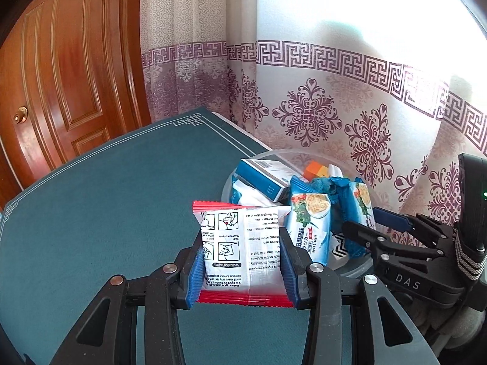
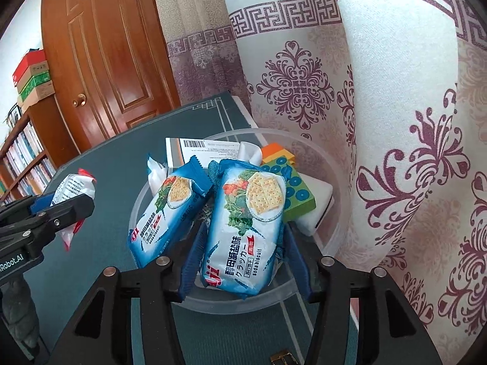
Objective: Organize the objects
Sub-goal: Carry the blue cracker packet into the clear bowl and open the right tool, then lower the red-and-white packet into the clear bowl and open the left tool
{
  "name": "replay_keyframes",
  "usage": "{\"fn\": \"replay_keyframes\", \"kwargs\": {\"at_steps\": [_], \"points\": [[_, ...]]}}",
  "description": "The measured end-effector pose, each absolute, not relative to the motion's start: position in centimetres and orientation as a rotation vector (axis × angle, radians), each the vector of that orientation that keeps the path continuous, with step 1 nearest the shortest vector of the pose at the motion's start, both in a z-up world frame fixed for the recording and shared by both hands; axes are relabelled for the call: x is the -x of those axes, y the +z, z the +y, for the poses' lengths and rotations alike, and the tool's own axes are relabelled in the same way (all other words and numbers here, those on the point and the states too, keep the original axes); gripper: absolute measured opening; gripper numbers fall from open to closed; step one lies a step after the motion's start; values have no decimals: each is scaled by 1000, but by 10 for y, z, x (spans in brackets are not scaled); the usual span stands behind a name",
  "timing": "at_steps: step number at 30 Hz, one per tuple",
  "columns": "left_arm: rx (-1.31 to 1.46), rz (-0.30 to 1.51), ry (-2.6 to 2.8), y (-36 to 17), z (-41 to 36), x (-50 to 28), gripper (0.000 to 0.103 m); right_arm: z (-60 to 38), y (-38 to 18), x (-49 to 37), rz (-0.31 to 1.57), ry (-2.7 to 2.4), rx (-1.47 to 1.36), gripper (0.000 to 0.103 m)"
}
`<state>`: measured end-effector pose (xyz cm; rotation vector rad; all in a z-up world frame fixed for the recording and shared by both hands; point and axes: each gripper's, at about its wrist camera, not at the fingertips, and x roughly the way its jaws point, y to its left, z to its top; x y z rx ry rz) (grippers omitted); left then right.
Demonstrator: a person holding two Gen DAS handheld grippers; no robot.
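Beside the clear tub (image 2: 304, 299), already piled with packets and boxes, a red-edged packet (image 1: 243, 249) was pinched by the left gripper (image 1: 242, 263) above the green table (image 1: 91, 200), while a soda biscuit pack (image 2: 246, 231) in the tub was straddled by the right gripper (image 2: 243, 264), its grip uncertain, so little seemed left.

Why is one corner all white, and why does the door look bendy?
Left wrist view: daylight through the curtain washes out the top right, hiding its pattern; the fisheye lens bows the door. Right wrist view: softer light, the curtain print stays clear, the door still curves, and the soda biscuit pack looks sharp.
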<state>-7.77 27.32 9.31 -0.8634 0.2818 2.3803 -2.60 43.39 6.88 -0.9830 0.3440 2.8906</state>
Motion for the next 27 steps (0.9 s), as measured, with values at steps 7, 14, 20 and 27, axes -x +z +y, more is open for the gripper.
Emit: {"fn": "replay_keyframes", "kwargs": {"at_steps": [7, 14, 20, 27], "points": [[845, 249, 2300, 104, 298, 82, 45, 439, 75, 10, 326, 2900, 973, 64], [845, 257, 2241, 105, 342, 103, 46, 434, 81, -5, 287, 2917, 943, 64], [829, 290, 2209, 105, 378, 119, 46, 433, 83, -8, 310, 2925, 927, 64], [887, 316, 2194, 87, 392, 133, 51, 431, 79, -9, 327, 2920, 952, 65]]}}
